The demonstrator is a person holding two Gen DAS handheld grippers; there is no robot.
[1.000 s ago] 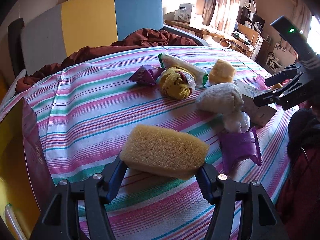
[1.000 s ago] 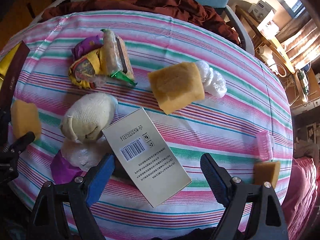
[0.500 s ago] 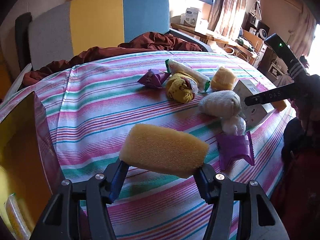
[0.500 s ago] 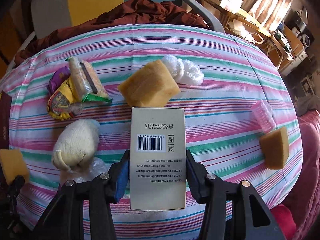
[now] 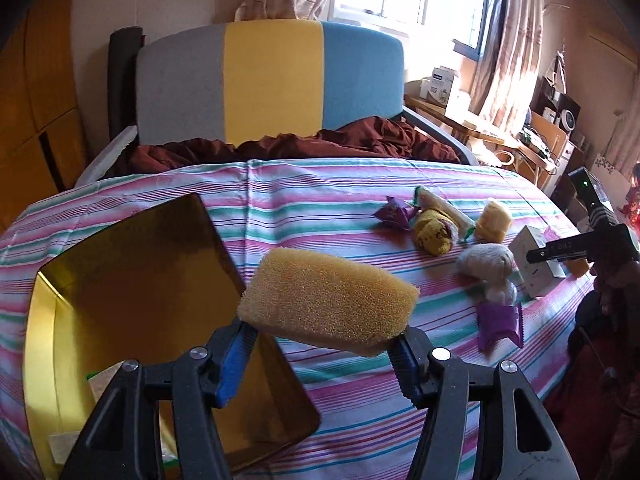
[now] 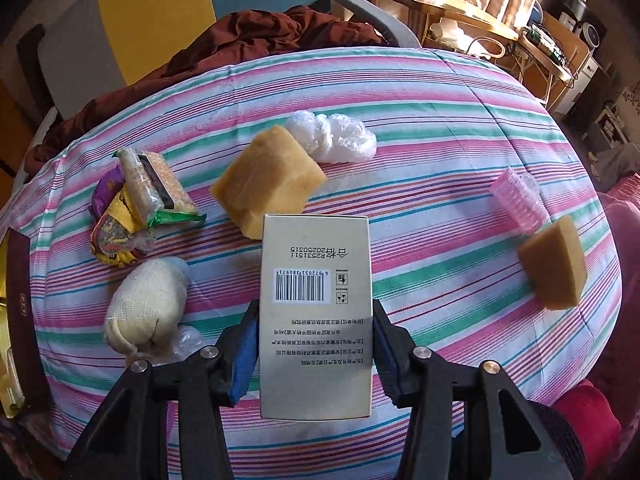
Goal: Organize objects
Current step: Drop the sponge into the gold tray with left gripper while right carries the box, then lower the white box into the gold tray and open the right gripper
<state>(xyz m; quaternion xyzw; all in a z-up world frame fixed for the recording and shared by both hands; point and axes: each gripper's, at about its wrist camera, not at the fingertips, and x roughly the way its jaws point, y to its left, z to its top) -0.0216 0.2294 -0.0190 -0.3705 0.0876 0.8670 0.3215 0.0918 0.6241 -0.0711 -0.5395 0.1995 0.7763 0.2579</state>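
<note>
sponge [image 5: 328,300] carried up beside gold box [image 5: 120,300], right gripper [image 6: 314,344] newly clamped on carton [image 6: 316,308]

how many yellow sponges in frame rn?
3: one yellow foam sponge block in the left gripper, one mid-table beside the box, one near the right edge. Others may be hidden.
</note>
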